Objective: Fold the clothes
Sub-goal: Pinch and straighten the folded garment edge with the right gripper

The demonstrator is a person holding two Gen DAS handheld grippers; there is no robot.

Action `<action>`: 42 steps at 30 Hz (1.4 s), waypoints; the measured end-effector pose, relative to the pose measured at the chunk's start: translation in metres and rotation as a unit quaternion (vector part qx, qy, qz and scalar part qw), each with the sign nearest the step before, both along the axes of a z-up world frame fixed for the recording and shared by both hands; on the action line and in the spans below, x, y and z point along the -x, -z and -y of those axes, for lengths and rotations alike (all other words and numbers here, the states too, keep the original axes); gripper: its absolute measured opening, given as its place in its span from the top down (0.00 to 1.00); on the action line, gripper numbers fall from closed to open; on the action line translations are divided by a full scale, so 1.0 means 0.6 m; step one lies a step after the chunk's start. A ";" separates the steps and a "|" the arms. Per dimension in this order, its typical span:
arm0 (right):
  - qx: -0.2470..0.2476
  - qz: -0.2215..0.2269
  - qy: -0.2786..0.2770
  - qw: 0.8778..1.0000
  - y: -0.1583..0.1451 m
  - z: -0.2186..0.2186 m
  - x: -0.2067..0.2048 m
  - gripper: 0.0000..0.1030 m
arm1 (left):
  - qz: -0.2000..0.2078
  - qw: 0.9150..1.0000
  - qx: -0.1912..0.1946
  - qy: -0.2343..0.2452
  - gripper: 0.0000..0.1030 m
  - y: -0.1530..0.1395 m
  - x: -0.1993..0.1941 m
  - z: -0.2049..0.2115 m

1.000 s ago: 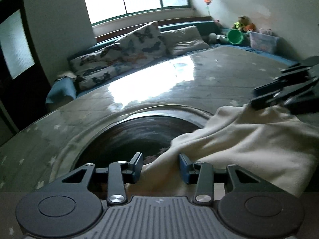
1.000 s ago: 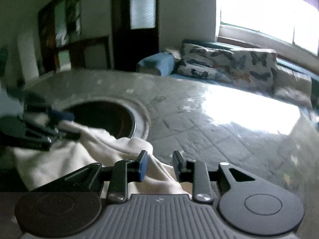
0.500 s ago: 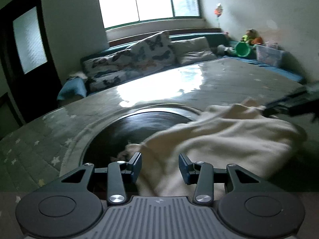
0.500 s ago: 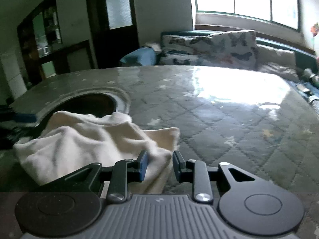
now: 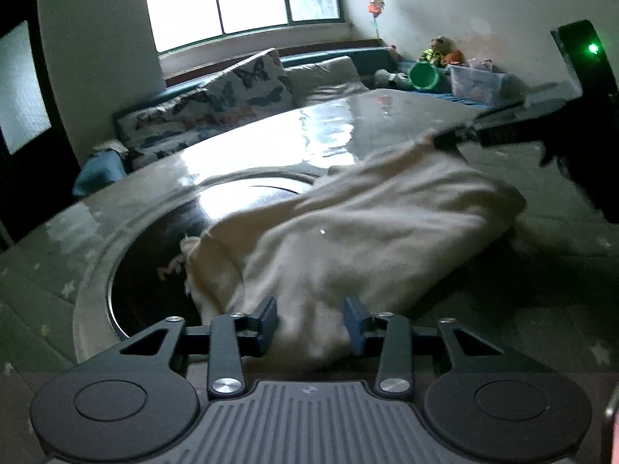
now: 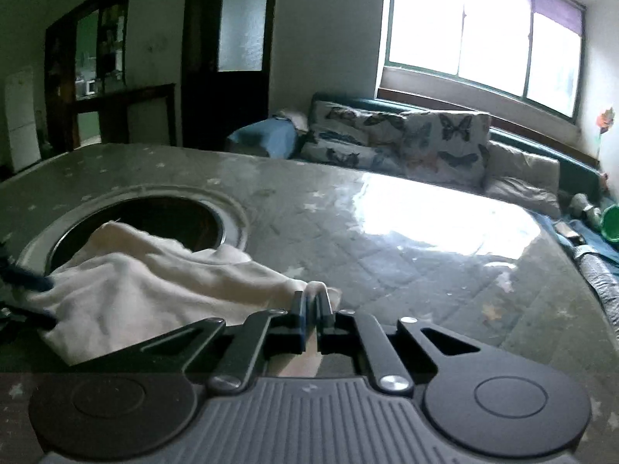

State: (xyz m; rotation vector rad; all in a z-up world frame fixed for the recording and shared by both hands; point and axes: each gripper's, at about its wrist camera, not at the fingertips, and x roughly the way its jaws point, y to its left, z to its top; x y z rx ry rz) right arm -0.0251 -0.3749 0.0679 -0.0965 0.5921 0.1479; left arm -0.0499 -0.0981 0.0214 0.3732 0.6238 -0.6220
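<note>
- While your right gripper (image 6: 313,309) is pinched tight on one corner of the cream cloth (image 6: 154,294), keep that squeeze firm so the corner does not slip out.
- Your left gripper (image 5: 311,323) is only partly open and its jaws are closing, with the near edge of the cloth (image 5: 348,239) between the blue pads (image 5: 354,323). They do not press on it yet, so let them close all the way before you lift.
- Try to grab just the edge, not a big bunch, so the fold comes out flat.
- Once both hands hold on, I think you should lift together and keep the cloth stretched a little between them.
- The cloth lies crumpled on the grey quilted table cover (image 6: 387,270), partly over the round dark hole (image 6: 154,220). Pull it onto the flat part, so no piece sags into the hole.
- No words, labels or brand names can be read anywhere.
</note>
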 end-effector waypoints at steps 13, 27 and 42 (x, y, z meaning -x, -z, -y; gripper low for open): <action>-0.003 0.006 -0.034 0.999 -0.011 -0.033 -0.015 0.86 | -0.017 0.999 0.049 0.003 0.65 -0.051 -0.034 -0.018; 0.006 -0.025 -0.102 0.994 0.027 -0.112 -0.096 0.86 | -0.056 0.992 0.081 -0.082 0.65 -0.007 -0.198 0.063; -0.012 -0.007 -0.123 0.992 -0.002 -0.105 -0.023 0.84 | -0.029 0.991 0.093 -0.092 0.64 -0.028 -0.145 0.030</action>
